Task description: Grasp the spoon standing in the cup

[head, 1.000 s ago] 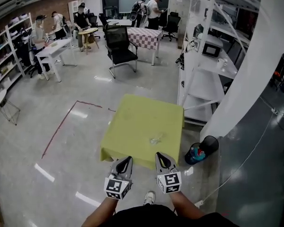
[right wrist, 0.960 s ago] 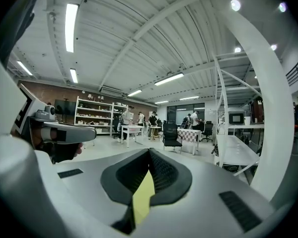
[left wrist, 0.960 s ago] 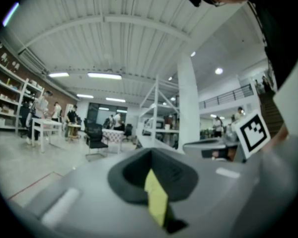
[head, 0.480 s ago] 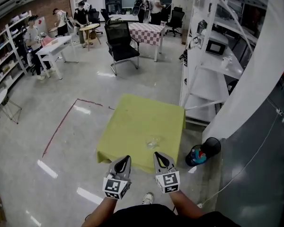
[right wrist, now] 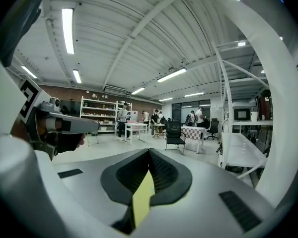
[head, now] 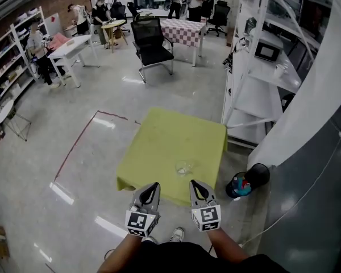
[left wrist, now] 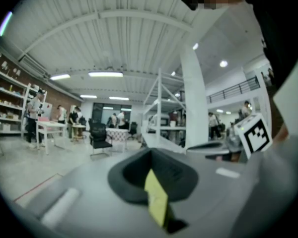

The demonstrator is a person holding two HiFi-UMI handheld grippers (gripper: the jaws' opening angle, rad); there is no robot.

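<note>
Left tongs (head: 152, 187) and right tongs (head: 194, 185) were both closed and empty, side by side before the near edge of the square yellow-green desk (head: 159, 141). On it, ahead of them, stood the small clear glass cup (head: 183, 167); its spoon was too small to see.

The cup (head: 184, 167) stands on the table (head: 159, 147) (shelving (head: 256, 95) to its right).

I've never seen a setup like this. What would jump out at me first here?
A square table under a yellow-green cloth stands alone in the middle of the shiny grey floor, with a small clear glass cup toward the person's side. Below it, held short of the table, are the grey left tongs and right tongs, both shut and empty, each carrying a black-and-white marker cube.
</note>
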